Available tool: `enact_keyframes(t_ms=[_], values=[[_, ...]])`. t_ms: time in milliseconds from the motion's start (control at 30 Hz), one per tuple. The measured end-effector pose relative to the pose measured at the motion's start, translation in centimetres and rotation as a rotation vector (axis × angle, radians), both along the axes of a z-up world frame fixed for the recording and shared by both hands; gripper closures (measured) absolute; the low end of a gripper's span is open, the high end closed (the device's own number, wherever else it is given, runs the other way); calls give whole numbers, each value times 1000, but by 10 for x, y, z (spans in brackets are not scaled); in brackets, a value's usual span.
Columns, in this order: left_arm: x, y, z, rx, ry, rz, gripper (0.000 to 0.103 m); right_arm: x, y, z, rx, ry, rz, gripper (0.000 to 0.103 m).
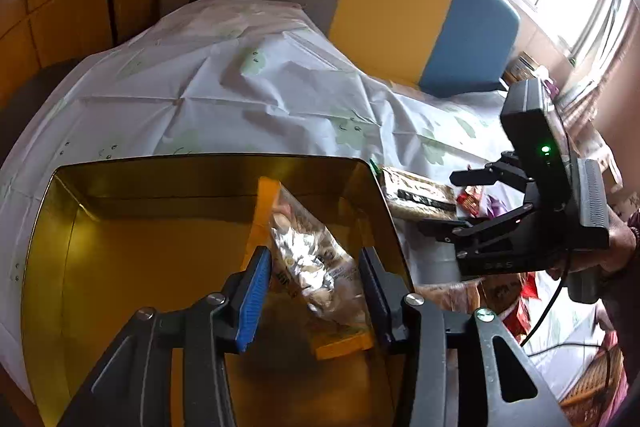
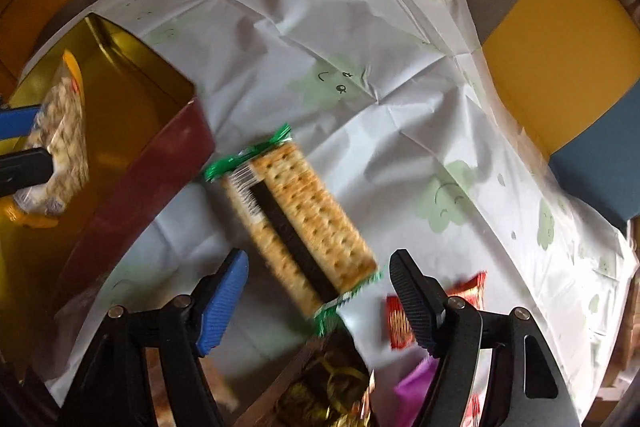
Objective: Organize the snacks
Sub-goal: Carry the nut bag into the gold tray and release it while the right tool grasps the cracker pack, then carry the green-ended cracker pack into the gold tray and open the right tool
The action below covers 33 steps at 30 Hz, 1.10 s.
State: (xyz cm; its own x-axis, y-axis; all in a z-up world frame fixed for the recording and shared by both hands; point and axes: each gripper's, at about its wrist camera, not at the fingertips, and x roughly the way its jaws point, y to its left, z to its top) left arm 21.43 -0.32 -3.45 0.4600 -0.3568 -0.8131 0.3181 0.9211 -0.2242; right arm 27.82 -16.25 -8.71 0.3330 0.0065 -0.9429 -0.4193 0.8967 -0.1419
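From the left wrist, the left gripper (image 1: 316, 291) hangs inside the gold-lined tin (image 1: 120, 247), its jaws apart around a clear bag of snacks (image 1: 316, 259); whether the pads still touch it cannot be told, so the drop-off step looks nearly done and withdrawing comes next. From the right wrist, the right gripper (image 2: 320, 291) stands with jaws wide over the cracker packet (image 2: 296, 223) lying just beside the tin on a creased white tablecloth (image 2: 360, 47); it must descend and close. A grey, yellow and blue panel (image 2: 560, 39) stands behind
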Motion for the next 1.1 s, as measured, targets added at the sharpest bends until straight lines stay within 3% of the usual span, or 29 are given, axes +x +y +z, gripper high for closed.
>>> enact_keyframes(t_ms=[67, 100, 300, 633, 1100], values=[[-4, 1, 1, 4, -18, 17, 57, 3, 2, -6, 0, 14, 1, 32], [-6, 1, 2, 7, -26, 21, 57, 2, 3, -9, -12, 6, 5, 39], [-28, 5, 18, 138, -109, 157, 57, -12, 8, -10, -30, -27, -9, 42], [-82, 32, 46, 227, -227, 328, 57, -24, 9, -9, -35, -63, -119, 44], [-137, 57, 62, 249, -276, 386, 57, -53, 2, 24, 141, -114, -313, 45]])
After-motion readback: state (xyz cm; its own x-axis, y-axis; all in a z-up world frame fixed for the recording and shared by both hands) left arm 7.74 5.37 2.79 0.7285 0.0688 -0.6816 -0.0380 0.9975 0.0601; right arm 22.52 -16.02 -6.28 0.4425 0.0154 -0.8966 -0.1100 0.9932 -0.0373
